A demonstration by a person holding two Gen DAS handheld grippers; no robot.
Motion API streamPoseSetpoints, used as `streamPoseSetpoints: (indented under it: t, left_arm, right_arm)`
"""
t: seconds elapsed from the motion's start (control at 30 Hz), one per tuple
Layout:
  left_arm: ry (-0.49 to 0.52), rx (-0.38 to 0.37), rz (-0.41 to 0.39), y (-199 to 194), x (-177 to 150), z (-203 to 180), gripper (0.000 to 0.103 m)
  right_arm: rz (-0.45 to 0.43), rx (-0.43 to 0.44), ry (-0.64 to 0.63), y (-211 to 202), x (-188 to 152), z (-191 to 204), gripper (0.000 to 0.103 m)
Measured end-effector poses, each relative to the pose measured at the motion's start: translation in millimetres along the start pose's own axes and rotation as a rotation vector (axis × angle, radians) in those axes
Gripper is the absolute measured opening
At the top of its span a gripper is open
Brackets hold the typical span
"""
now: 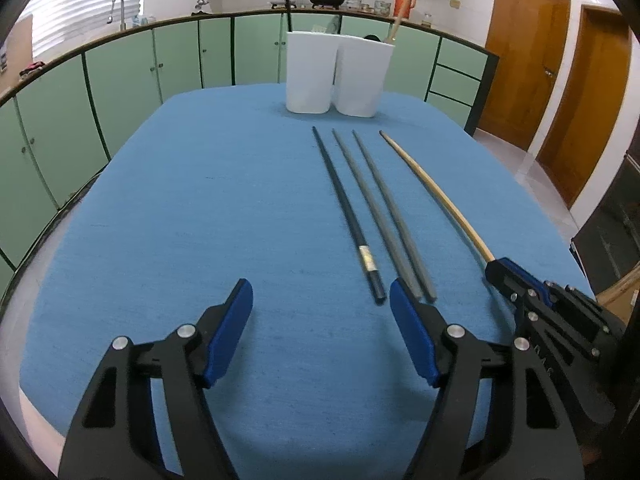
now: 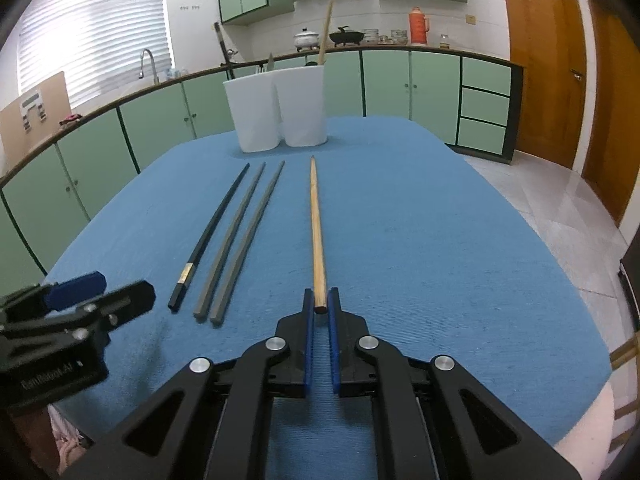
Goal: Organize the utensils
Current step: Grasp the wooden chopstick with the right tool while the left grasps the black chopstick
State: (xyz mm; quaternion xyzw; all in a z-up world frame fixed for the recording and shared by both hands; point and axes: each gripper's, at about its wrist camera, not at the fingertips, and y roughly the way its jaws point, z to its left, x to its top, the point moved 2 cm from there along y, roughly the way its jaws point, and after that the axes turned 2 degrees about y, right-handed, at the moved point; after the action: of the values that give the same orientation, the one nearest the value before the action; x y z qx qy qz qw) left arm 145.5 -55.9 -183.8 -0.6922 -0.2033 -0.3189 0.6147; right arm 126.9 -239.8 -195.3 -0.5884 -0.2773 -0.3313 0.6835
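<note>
A wooden chopstick [image 2: 316,224] lies on the blue tablecloth, pointing at the holders. My right gripper [image 2: 320,300] is shut on its near end; it also shows in the left wrist view [image 1: 494,266] at the right. A black chopstick [image 2: 212,232] and two grey chopsticks [image 2: 240,236] lie side by side to its left. My left gripper [image 1: 320,300] is open and empty, its right pad beside the near ends of the grey chopsticks [image 1: 384,216]. Two white holders [image 2: 280,106] stand at the table's far end; one holds a wooden chopstick [image 2: 325,32].
The blue tablecloth [image 2: 440,260] covers a table whose edges fall away on all sides. Green kitchen cabinets [image 2: 400,84] and a counter with pots run behind it. Brown doors [image 2: 548,60] are at the right.
</note>
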Motion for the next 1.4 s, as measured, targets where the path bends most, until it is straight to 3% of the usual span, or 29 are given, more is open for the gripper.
streamPoseSetpoints:
  t: [0.23, 0.47, 0.57, 0.67, 0.77, 1.13, 1.4]
  left_arm:
    - [0.013, -0.006, 0.03, 11, -2, -14, 0.058]
    - [0.015, 0.029, 0.028, 18, 0, -20, 0.042]
    - [0.026, 0.033, 0.023, 18, 1, -23, 0.032]
    - [0.041, 0.021, 0.022, 17, 0, -26, 0.015]
    - [0.039, 0.012, 0.02, 17, 0, -25, 0.007]
    - [0.039, 0.032, -0.019, 5, 3, -18, 0.006]
    - [0.077, 0.079, -0.133, -30, 25, -13, 0.006]
  right_arm:
    - [-0.002, 0.001, 0.011, -3, 1, -7, 0.006]
    - [-0.008, 0.006, 0.013, -5, 1, -10, 0.006]
    - [-0.011, 0.008, 0.018, -6, 1, -11, 0.006]
    - [-0.011, 0.01, 0.018, -7, 1, -11, 0.006]
    - [-0.01, 0.01, 0.019, -7, 1, -10, 0.006]
    - [-0.022, 0.006, 0.021, -13, 10, -12, 0.007]
    - [-0.095, 0.006, -0.025, -39, 36, -10, 0.006]
